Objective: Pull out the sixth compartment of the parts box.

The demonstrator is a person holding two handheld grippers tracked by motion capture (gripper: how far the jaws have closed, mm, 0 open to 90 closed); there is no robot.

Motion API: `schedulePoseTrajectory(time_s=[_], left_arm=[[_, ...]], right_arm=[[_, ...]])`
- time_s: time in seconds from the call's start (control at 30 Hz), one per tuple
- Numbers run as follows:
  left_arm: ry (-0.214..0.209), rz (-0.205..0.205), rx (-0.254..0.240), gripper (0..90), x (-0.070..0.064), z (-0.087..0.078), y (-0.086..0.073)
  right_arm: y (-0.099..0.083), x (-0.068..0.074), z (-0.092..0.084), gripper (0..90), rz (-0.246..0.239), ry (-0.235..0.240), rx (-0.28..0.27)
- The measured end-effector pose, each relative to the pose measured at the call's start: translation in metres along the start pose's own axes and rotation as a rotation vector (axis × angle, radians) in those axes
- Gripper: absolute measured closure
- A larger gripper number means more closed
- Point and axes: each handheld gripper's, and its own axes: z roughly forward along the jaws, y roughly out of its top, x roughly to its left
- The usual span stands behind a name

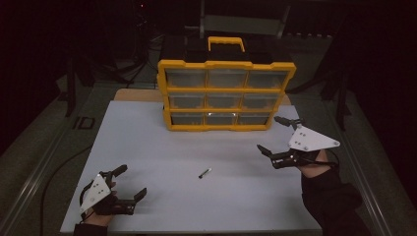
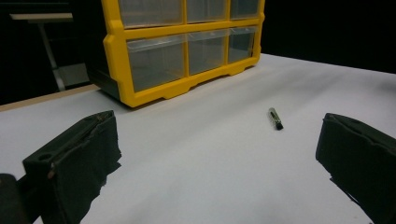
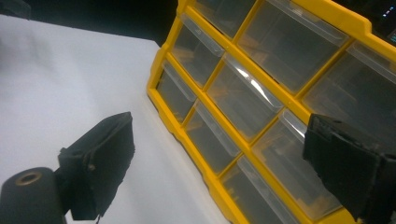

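A white bench [image 1: 162, 147] carries a yellow drawer organiser [image 1: 226, 93] at its 12 o'clock edge, standing upright with three rows of three clear drawers and a yellow carry handle [image 1: 226, 43] on top. Near the middle of the bench, toward 6 o'clock from the organiser and well apart from it, lies a small dark pen-like stick [image 1: 205, 172], flat on the surface and slanted, its light tip toward 1 o'clock.

The left claw [image 1: 133, 182] sits at the bench's 7 o'clock corner, held in a hand [image 1: 101, 209] with a grey three-cornered plate [image 1: 94, 192] on top. Its jaws stand wide apart and hold nothing. In the left gripper view the stick [image 2: 276, 118] lies on the bench between the two jaws but farther off, with the organiser [image 2: 182, 46] beyond it at 11 o'clock.

The right claw [image 1: 275, 135] is at 3 o'clock, just beside the organiser's lower right corner, held in a dark-sleeved hand [image 1: 314, 164]. Its jaws are also spread wide and empty. In the right gripper view the organiser [image 3: 261, 93] appears tilted, its clear drawers [image 3: 245, 102] close ahead, one jaw in front of the bench and the other in front of the drawers; I cannot tell whether either touches it.
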Motion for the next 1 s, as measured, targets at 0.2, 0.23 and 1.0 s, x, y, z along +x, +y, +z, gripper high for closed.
schedulePoseTrajectory(time_s=[0.2,0.23,1.0], left_arm=[[0.000,0.000,-0.001,0.0,0.000,0.000,0.000],[0.000,0.001,-0.001,0.0,0.000,-0.001,0.000],[-0.006,0.000,0.001,0.0,0.000,0.000,0.000]], right_arm=[[0.004,-0.010,0.011,9.4,-0.033,0.002,0.022],[0.005,-0.011,0.013,9.4,-0.042,0.003,0.023],[0.001,-0.033,0.052,11.6,-0.074,0.030,0.161]])
